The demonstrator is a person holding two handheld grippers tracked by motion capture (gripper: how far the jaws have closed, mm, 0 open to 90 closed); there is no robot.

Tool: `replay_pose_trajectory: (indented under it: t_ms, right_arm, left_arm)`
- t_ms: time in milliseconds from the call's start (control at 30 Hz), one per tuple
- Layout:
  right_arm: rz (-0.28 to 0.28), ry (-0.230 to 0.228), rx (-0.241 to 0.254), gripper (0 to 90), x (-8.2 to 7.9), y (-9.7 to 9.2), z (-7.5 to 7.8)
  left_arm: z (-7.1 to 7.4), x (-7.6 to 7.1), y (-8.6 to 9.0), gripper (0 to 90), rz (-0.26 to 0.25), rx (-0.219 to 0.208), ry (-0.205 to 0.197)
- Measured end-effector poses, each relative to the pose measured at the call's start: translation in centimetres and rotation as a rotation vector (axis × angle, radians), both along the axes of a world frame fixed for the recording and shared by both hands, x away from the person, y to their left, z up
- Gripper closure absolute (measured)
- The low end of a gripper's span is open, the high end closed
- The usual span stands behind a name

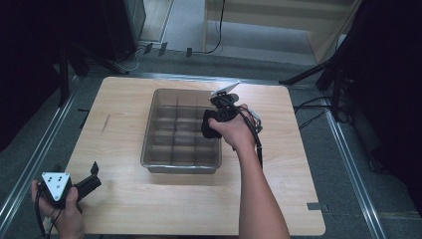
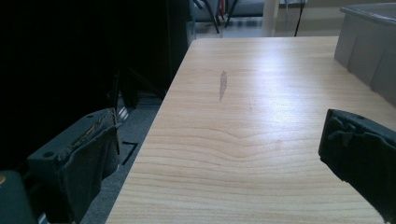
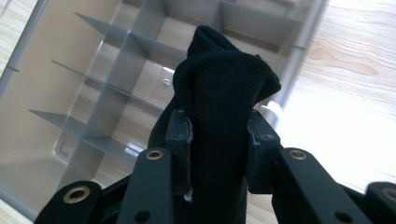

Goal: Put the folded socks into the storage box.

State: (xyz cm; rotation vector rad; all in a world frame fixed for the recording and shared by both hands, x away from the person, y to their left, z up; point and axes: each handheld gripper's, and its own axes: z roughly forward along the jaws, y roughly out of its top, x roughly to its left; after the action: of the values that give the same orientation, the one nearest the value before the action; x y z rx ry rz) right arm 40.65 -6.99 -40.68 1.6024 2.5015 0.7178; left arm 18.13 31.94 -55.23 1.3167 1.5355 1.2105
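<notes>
Your left tongs [image 1: 92, 174] rest at the near left corner of the surface [image 1: 124, 199], jaws spread wide with nothing between them, well apart from the work. In the left gripper view they frame bare wood, with the wall of the grey divided tray [image 2: 369, 51] off at the far right. The tray [image 1: 149, 149] sits at the middle of the surface, its compartments looking empty as far as can be seen. Your right tongs [image 1: 215, 124] hang over the tray's right side, clamped narrow on a black sock [image 3: 219, 107]. In the right gripper view the sock stands straight out from between the pads, its long axis in line with the jaws and its bunched free end pointing at the compartments along the tray's right wall [image 3: 299, 46]. So the sock already lies directly ahead of the tongs and above the tray; the right hand is the nearer one by far. The coming move likely turns on lining that free end over a single compartment, clear of the dividers [image 3: 116, 70].
</notes>
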Motion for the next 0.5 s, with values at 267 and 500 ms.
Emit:
replay_pose_trajectory:
  t_ms: [267, 500]
  right_arm:
    - [-0.008, -0.005, 0.011, 67.2, -0.2, 1.6, -2.7]
    - [-0.029, -0.083, -0.034, 66.6, -1.2, 1.6, -4.9]
  left_arm:
    - [0.0, 0.0, 0.0, 0.0, 0.000, -0.001, -0.001]
    - [0.0, 0.0, 0.0, 0.0, 0.003, -0.002, 0.000]
